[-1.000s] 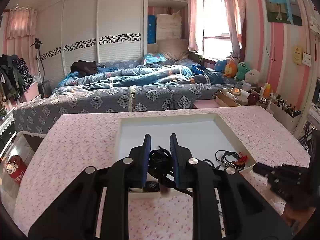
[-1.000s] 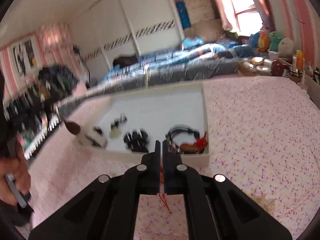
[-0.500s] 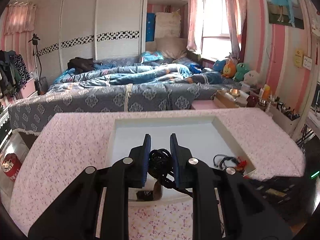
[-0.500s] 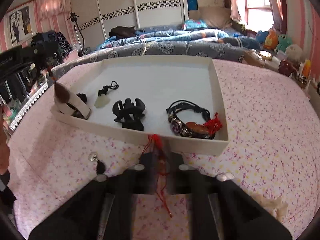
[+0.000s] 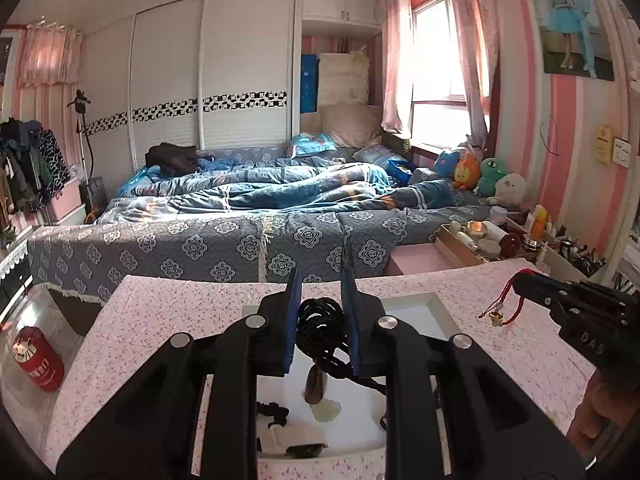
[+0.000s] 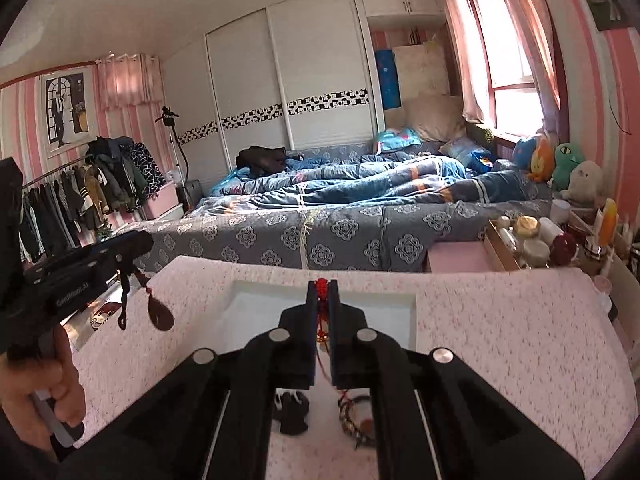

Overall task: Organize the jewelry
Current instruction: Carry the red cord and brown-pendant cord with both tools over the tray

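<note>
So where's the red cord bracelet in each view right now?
Left wrist view: red cord bracelet dangles at far right from the right gripper, above the tablecloth.
Right wrist view: pinched at centre in the shut jaws, cord trailing below.
Shared landmark: the white tray under both grippers.

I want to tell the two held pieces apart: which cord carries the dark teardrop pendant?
The black cord in the left gripper; the right gripper holds a red cord.
</note>
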